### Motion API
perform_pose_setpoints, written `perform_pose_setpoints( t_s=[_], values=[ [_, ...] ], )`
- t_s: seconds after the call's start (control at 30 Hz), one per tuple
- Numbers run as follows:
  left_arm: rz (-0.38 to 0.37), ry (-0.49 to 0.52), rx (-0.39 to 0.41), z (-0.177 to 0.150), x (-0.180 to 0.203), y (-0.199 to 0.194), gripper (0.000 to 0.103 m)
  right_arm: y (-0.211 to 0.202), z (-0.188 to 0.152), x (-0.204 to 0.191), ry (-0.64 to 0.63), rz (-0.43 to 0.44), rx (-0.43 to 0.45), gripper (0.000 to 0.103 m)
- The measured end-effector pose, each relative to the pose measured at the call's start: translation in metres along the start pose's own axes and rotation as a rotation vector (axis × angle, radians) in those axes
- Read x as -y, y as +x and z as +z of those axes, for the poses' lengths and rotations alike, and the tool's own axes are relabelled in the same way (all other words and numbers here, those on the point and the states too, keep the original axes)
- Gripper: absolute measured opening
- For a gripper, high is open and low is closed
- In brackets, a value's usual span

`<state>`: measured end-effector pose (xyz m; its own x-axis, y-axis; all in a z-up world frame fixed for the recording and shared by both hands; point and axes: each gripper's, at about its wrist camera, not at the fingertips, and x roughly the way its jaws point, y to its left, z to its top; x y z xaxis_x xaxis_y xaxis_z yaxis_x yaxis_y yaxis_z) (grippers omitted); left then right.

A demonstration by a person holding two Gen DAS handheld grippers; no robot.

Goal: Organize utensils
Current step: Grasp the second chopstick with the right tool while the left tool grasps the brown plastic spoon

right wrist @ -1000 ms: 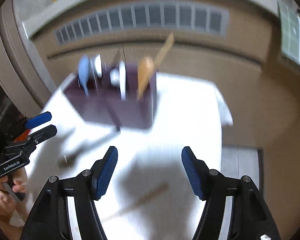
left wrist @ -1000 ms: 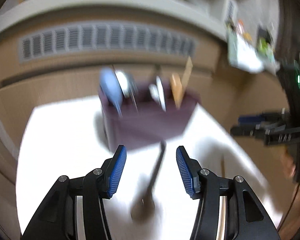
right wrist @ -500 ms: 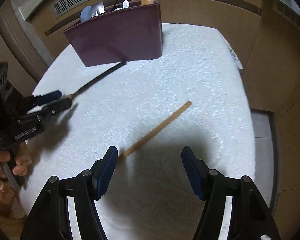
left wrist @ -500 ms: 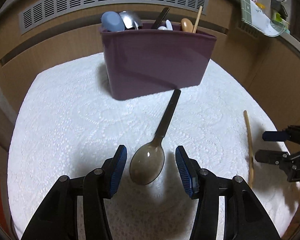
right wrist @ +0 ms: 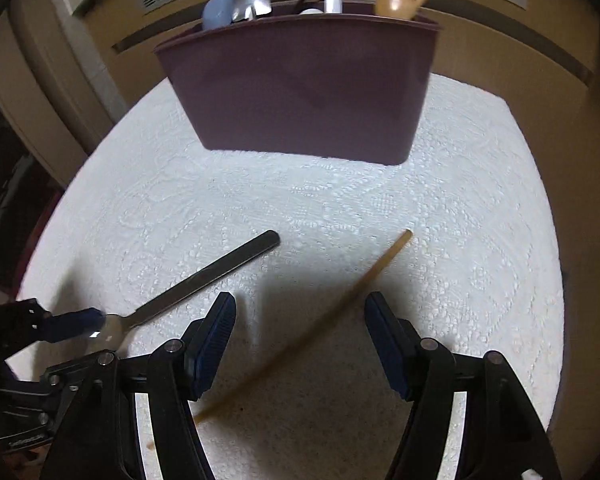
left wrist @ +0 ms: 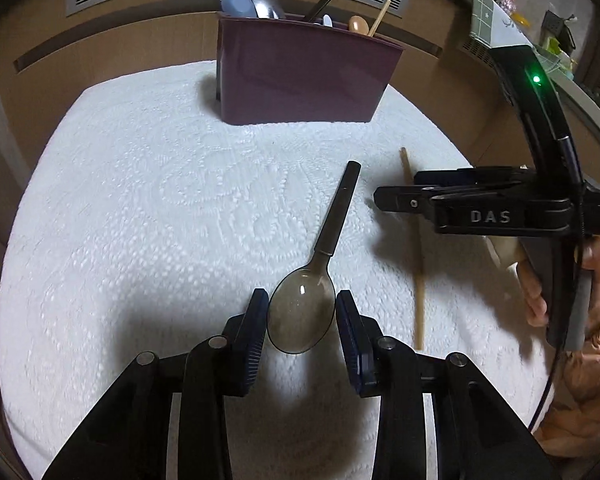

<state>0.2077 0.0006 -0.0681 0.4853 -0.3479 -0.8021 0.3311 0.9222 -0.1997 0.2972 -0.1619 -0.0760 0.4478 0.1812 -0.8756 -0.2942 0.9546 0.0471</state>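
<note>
My left gripper (left wrist: 302, 322) has closed in and its jaws are now bracketing the spoon (left wrist: 302, 320) bowl on the white surface (left wrist: 148, 216), seemingly touching but perhaps not yet clenched. My right gripper (right wrist: 300, 338) is lowering, jaws spread, over the chopstick (right wrist: 340, 304); both are still waiting to join the purple holder (right wrist: 300, 92).

Bench (left wrist: 140, 208): covered by a white cloth with an embossed pattern.
Organizer bin (left wrist: 300, 76): purple, upright at the far side of the bench, with utensils standing in it.
Spoon (left wrist: 320, 268): lies near the middle, bowl toward the near edge, dark handle pointing at the bin.
Wooden stick (left wrist: 416, 248): lies just right of the spoon, roughly parallel, apart from it.
</note>
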Motion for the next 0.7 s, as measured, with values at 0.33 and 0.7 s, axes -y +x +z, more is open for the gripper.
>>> perform_pose_setpoints(
  t_s=[0.33, 0.7],
  values=[
    [0.035, -0.019, 0.004, -0.002, -0.001, -0.005, 0.037, -0.022, -0.046, 0.0, -0.113, -0.091, -0.031, 0.084],
    [0.055, -0.002, 0.024, -0.002, -0.002, -0.016, 0.05, -0.036, -0.073, 0.039, -0.02, -0.092, -0.039, 0.102]
  ],
)
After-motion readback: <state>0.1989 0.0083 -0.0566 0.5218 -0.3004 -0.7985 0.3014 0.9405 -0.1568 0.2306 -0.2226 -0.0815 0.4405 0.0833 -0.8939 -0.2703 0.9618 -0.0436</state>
